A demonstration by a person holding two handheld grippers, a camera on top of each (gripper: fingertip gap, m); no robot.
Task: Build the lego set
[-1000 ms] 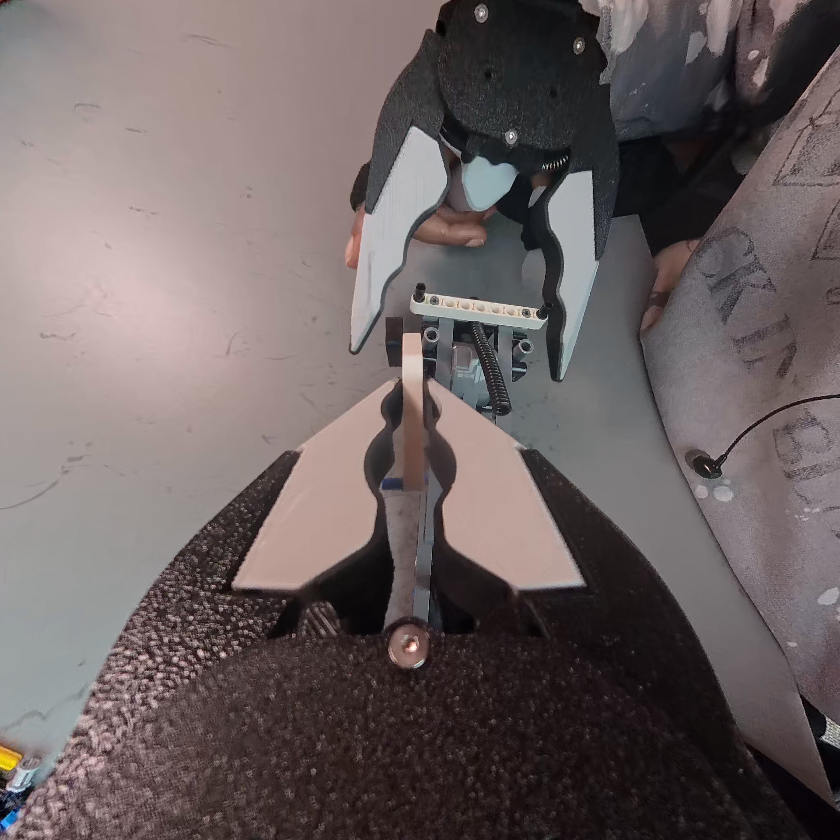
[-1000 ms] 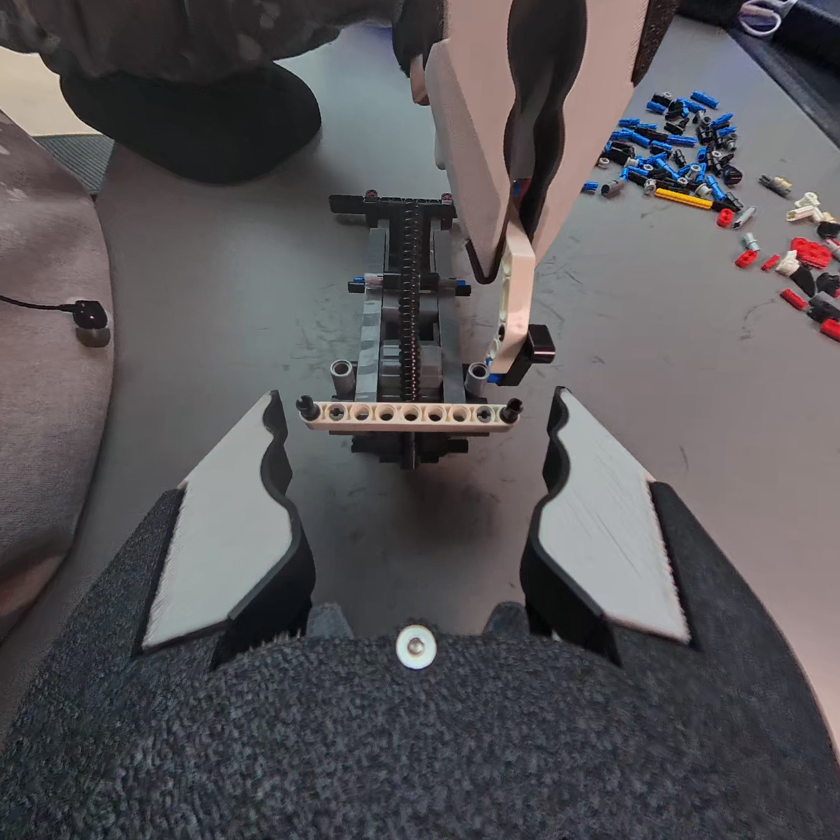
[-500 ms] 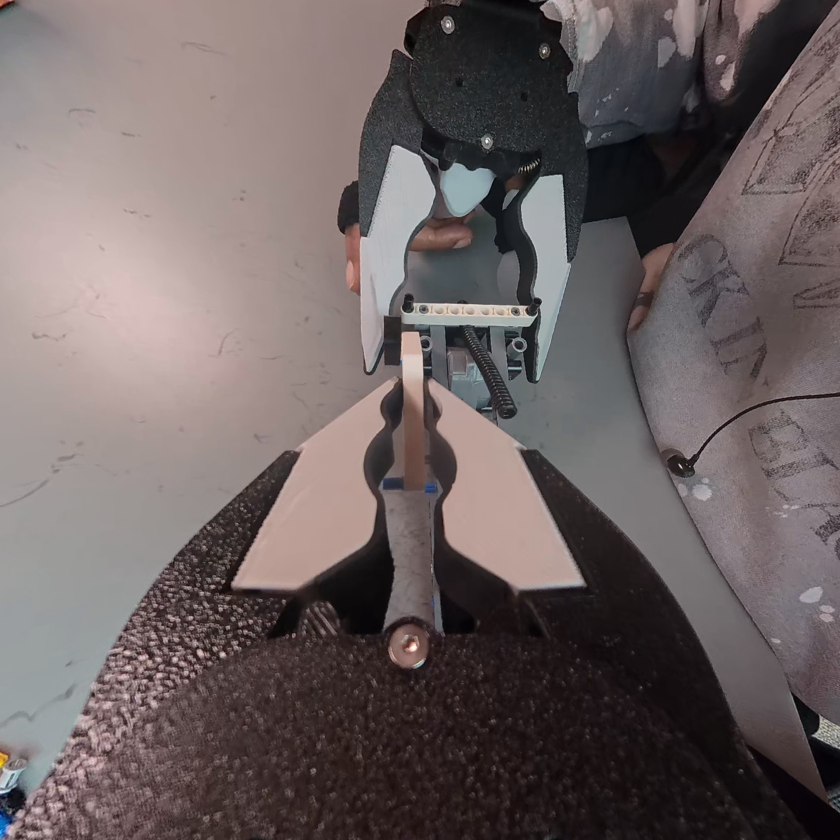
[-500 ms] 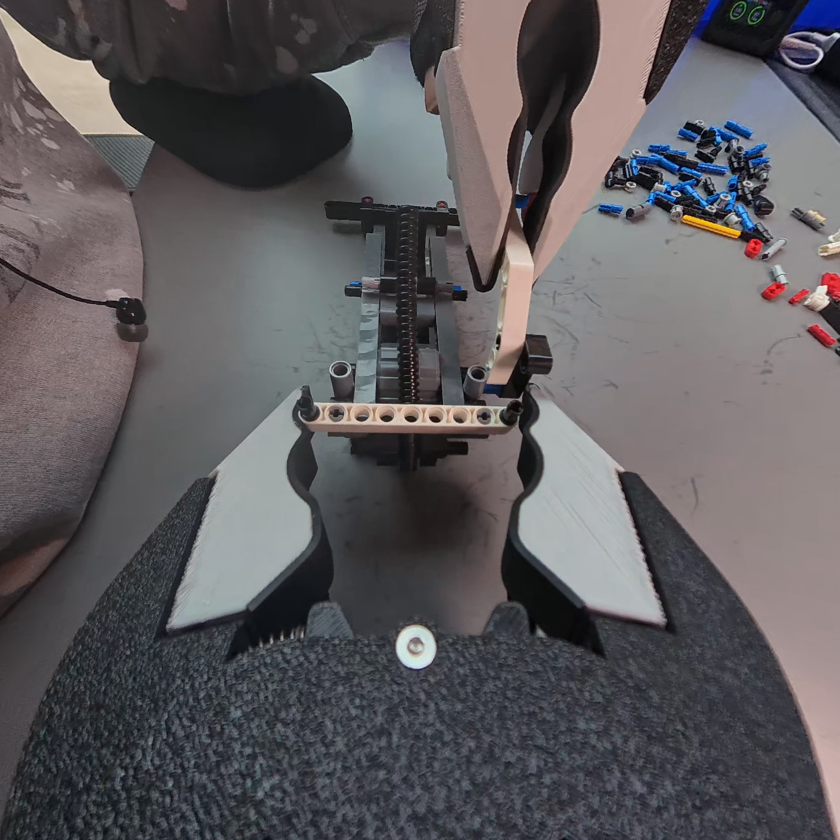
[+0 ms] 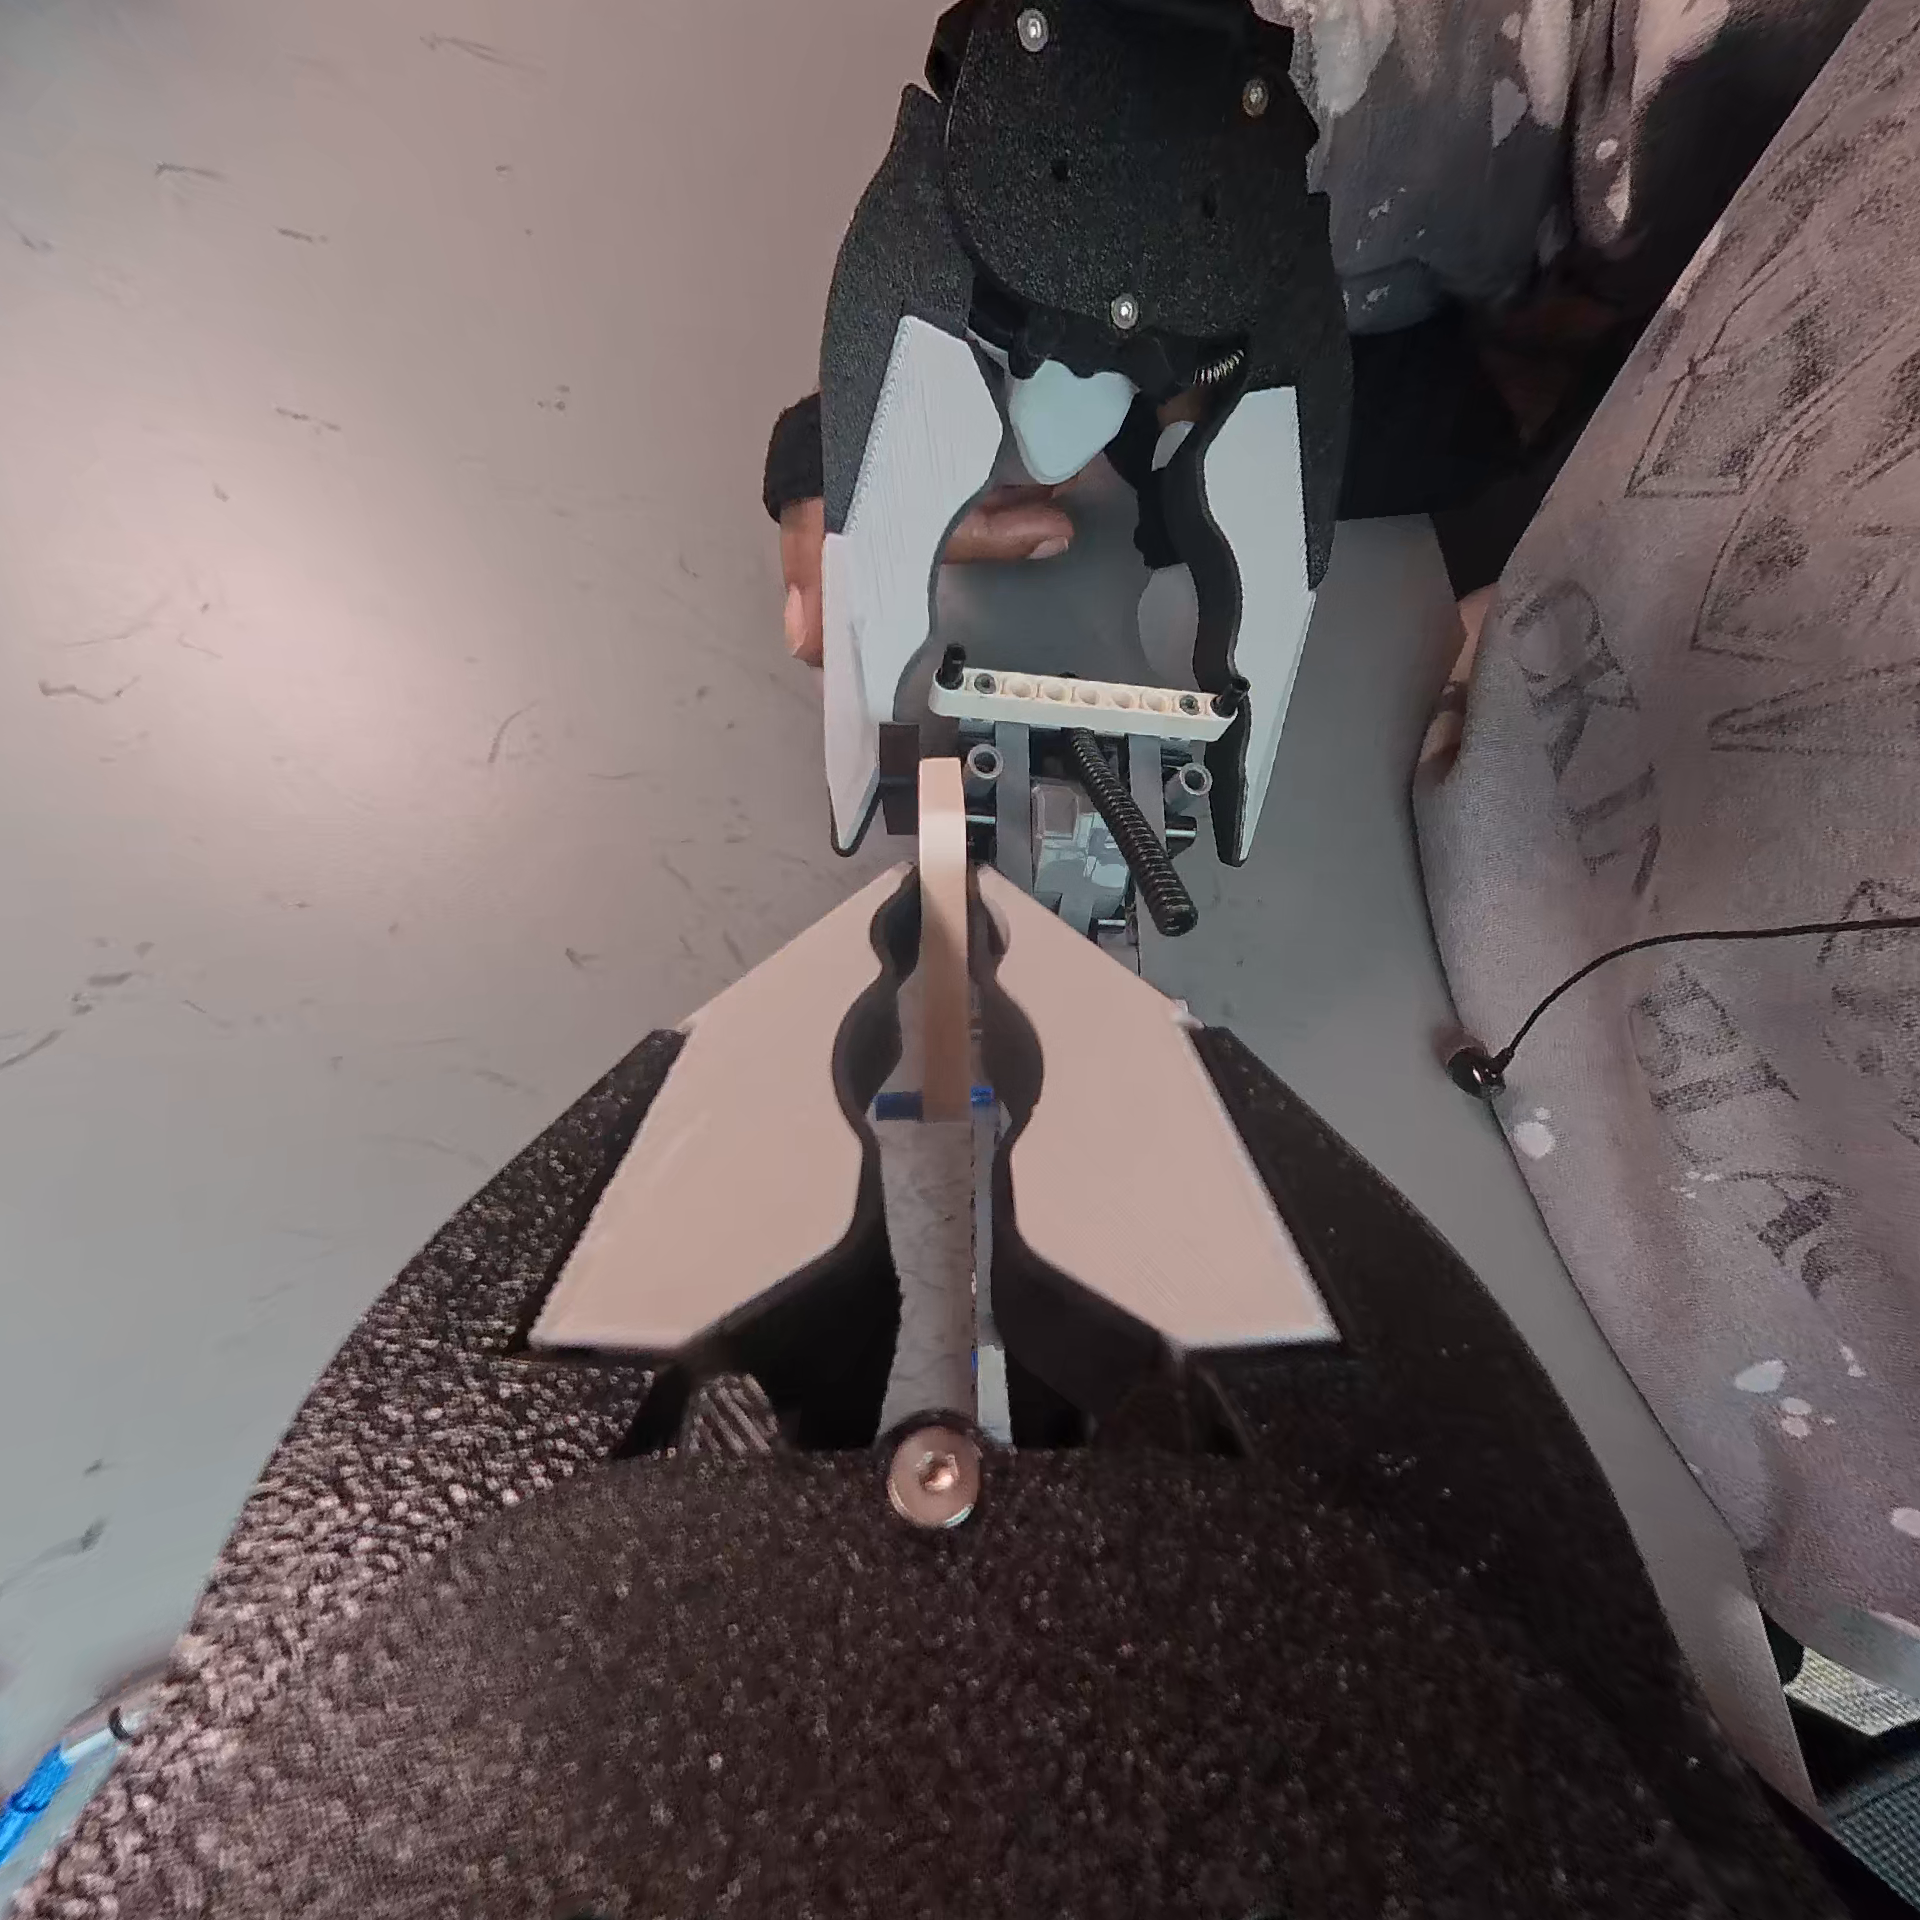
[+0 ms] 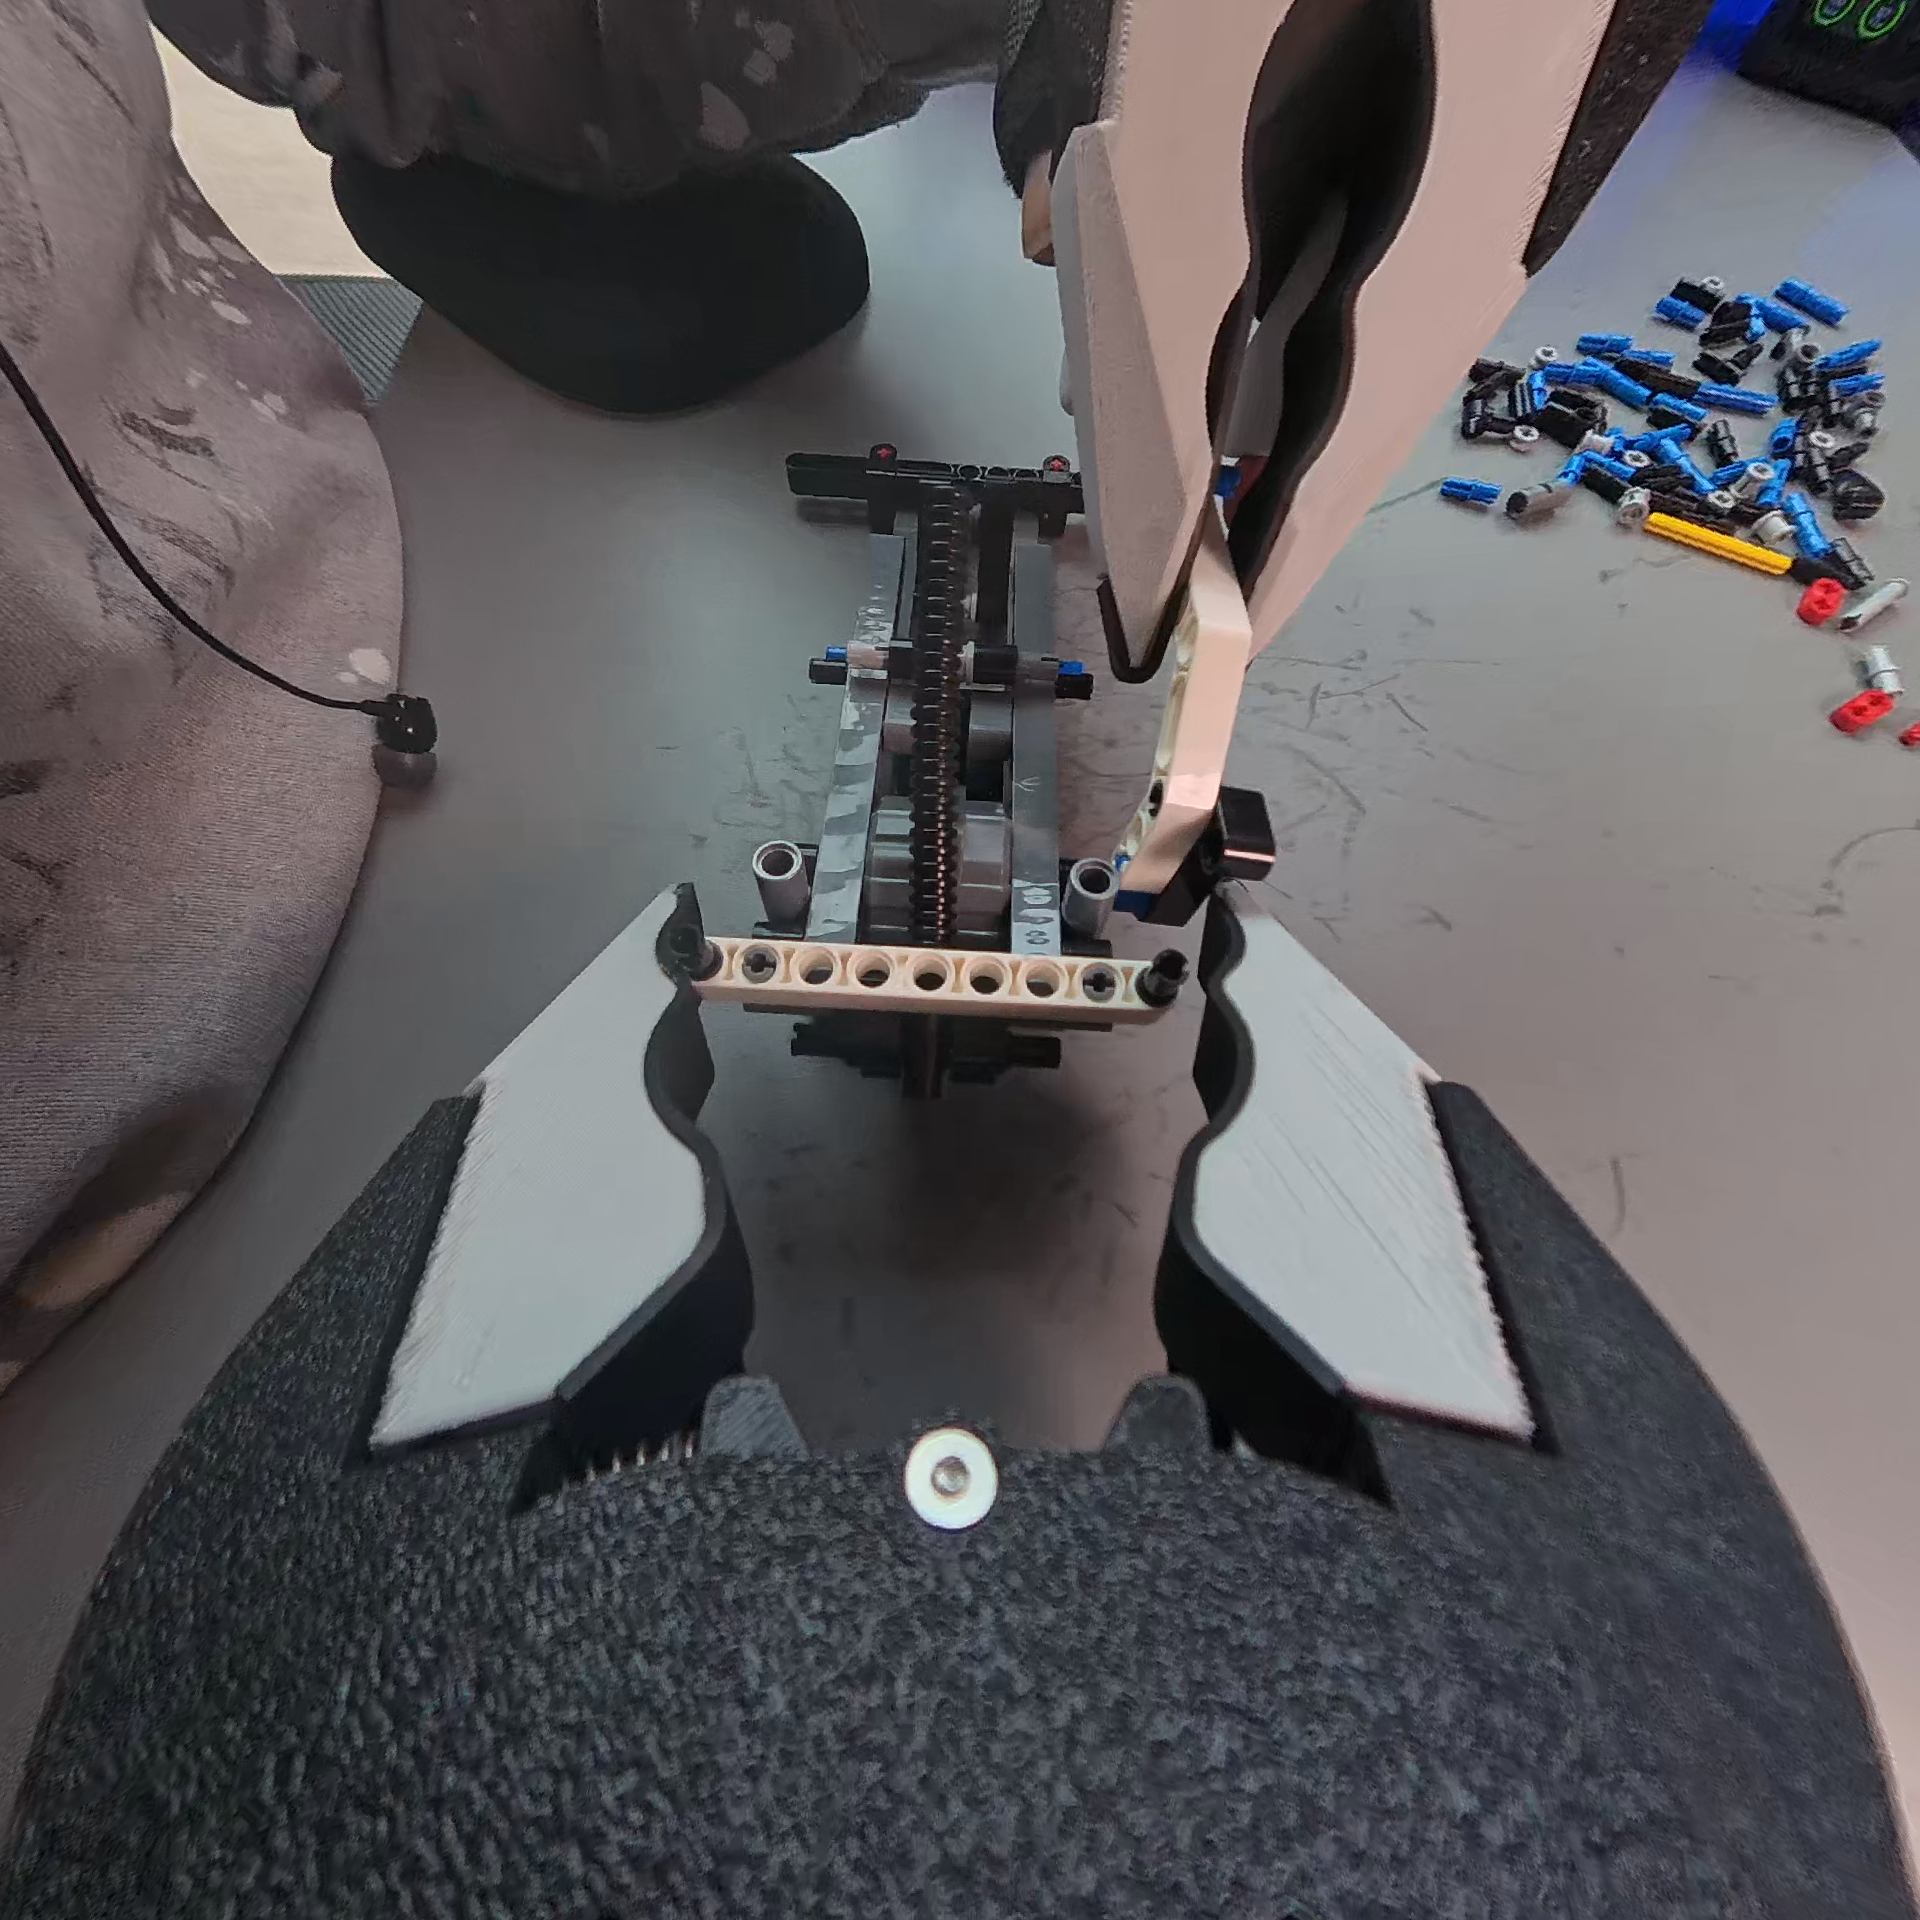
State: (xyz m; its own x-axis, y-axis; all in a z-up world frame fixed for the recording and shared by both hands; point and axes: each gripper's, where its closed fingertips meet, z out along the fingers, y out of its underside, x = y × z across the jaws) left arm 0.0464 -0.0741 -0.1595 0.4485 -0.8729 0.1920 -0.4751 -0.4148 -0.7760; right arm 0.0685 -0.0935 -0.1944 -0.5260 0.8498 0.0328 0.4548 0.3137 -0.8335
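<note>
On a scuffed grey table point(image 6: 1558, 935) sits a long, narrow lego chassis point(image 6: 940, 748) of grey beams with a black toothed rack running down its middle. A white holed beam point(image 6: 930, 982) crosses its near end, with a small black pin at each tip.

The right gripper point(image 6: 935, 956) reaches in low from the near side. Its pale fingers point(image 6: 582, 1174) bracket that white beam end to end, touching or almost touching the two pins; whether they are truly clamped cannot be told.

The left gripper point(image 5: 940, 894) comes down from above on the chassis's right flank, pinched tight on a thin white liftarm point(image 6: 1195, 717). A black connector point(image 6: 1242, 836) sits at the liftarm's lower end, just beside a grey upright bush point(image 6: 1091, 888) at the chassis corner.

A pile of loose blue, black, red and yellow parts point(image 6: 1704, 436) lies well apart, far right. A person's patterned clothing fills the left edge.

The plastic looks light, stiff and smooth, so it likely slips under a loose pinch. The chassis probably flexes or pops apart if squeezed mid-span; the beam ends seem the firmest hold. The liftarm, held by its flat faces, may pivot when pressed in.
</note>
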